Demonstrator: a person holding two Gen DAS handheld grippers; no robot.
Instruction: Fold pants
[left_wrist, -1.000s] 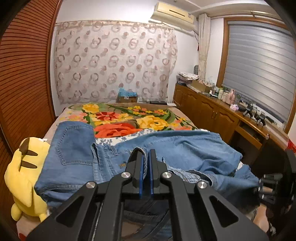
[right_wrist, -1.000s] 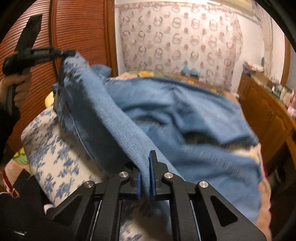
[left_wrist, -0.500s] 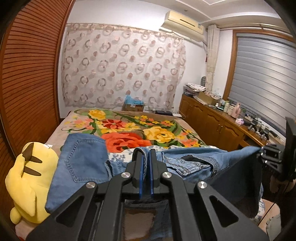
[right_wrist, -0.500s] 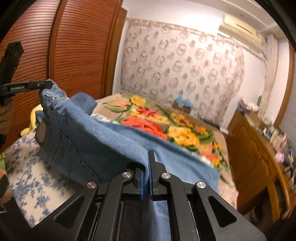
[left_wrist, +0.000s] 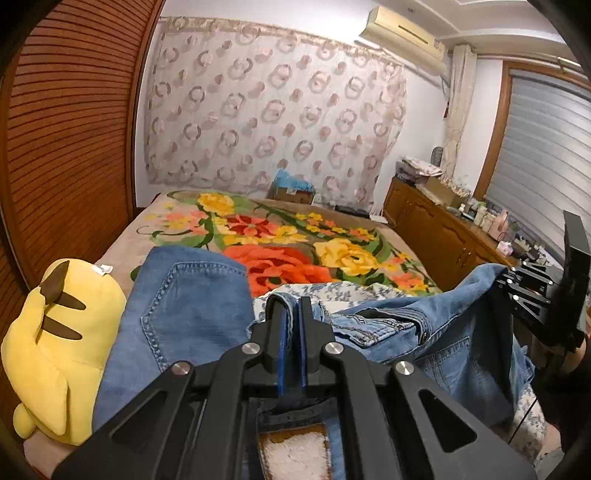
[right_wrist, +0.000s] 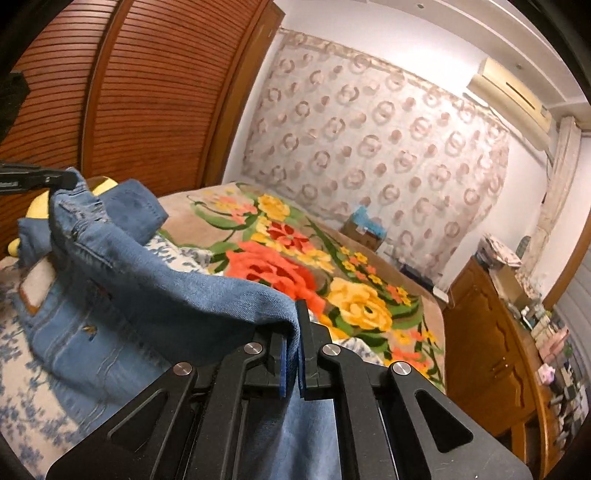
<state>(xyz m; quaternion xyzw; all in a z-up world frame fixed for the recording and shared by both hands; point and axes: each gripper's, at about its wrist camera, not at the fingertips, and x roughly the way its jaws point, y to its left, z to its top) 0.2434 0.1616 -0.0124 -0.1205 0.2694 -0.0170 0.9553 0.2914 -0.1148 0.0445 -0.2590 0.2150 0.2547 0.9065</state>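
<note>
Jeans (left_wrist: 192, 314) hang stretched between my two grippers, over the near end of the bed (left_wrist: 177, 221), nearer me than the big orange flower on its blanket. Left gripper (left_wrist: 291, 325): jaws nearly closed, pinching the waistband edge; the leather patch sits right below the fingers. Right gripper (right_wrist: 291, 347): jaws clamped on a fold of denim that drapes over the left finger. From the left wrist view I see the right gripper out at the right edge with the denim pulled up to it; from the right wrist view the left one shows far left, pinching the other end. One leg panel with a back pocket lies flat on the bed, just beside the yellow plush toy (left_wrist: 55, 339), which is at the bed's left edge. The rest sags onto the blue-flowered sheet (right_wrist: 33, 387).

Step, as I judge it: spreading the pants taut before the first fold. Next move calls for keeping both grips tight, laying the jaws' ends down level on the bed, clear of the plush.
</note>
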